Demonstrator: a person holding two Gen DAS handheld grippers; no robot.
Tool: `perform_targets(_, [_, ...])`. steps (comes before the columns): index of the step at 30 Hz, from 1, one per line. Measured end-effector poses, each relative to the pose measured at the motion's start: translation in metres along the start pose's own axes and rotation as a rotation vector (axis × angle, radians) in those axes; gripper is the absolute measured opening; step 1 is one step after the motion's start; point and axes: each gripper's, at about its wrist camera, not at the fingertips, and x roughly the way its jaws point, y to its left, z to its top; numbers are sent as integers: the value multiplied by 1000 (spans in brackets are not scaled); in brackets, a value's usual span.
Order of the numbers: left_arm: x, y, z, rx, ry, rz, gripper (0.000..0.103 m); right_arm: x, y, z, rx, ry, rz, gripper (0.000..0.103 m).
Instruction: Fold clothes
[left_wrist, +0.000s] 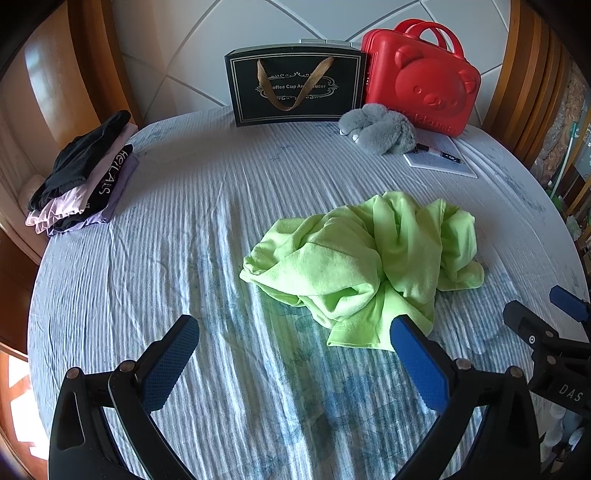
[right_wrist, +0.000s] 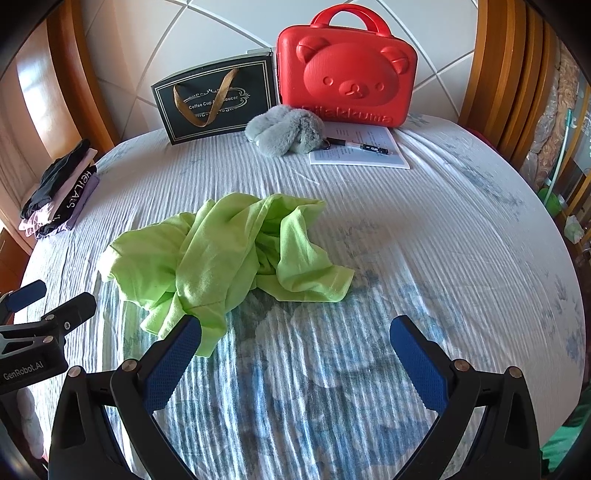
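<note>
Green garment (left_wrist: 365, 262) lies crumpled mid-bed, well short of the red case (left_wrist: 421, 77), its bulk running crosswise. Left gripper (left_wrist: 295, 362) and right gripper (right_wrist: 295, 362) both gape empty; garment sits between them, hem nearest.

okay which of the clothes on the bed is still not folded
The lime green garment, lying crumpled in a heap mid-bed just ahead of both open grippers. The other clothes sit in a folded stack at the bed's far left edge.

home bedroom | bed sheet (left_wrist: 184, 206) | padded headboard (left_wrist: 207, 44)
</note>
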Motion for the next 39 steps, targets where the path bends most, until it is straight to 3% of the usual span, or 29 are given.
perform_targets(14, [20, 1, 5, -5, 49, -2, 103, 15, -2, 4, 5, 31, -2, 103])
perform_targets(19, [33, -1, 8, 9, 58, -30, 103, 23, -7, 6, 28, 46, 55, 102])
perform_targets(20, [37, -2, 9, 16, 58, -38, 103, 25, -8, 7, 29, 38, 68, 99])
perform_targets(23, [46, -6, 12, 36, 57, -76, 103, 35, -8, 13, 6, 49, 56, 67])
perform_targets(27, [64, -15, 18, 67, 77, -121, 98, 56, -10, 24, -9, 80, 62, 65])
perform_targets(29, [76, -19, 21, 81, 97, -126, 92, 66, -12, 30, -2, 85, 76, 65])
perform_targets(30, [81, -21, 22, 88, 108, -129, 81, 72, -12, 33, -1, 89, 82, 65])
perform_targets(31, [87, -23, 24, 95, 119, -131, 49, 78, -12, 36, -4, 93, 89, 65])
perform_targets(33, [99, -23, 26, 78, 163, -136, 25, 91, -9, 41, -13, 104, 117, 57])
perform_targets(35, [104, -21, 28, 74, 175, -136, 18, 109, -4, 45, -20, 142, 152, 46])
perform_targets(36, [103, -21, 29, 76, 172, -138, 16, 118, -2, 46, -23, 161, 169, 25])
perform_targets(37, [99, -19, 31, 77, 165, -143, 14, 126, 0, 46, -32, 195, 172, 11])
perform_targets(38, [94, -15, 35, 75, 149, -144, 14, 134, 3, 46, -40, 229, 174, 4])
perform_targets(39, [87, -11, 40, 71, 132, -143, 13, 133, 3, 48, -53, 213, 171, 4])
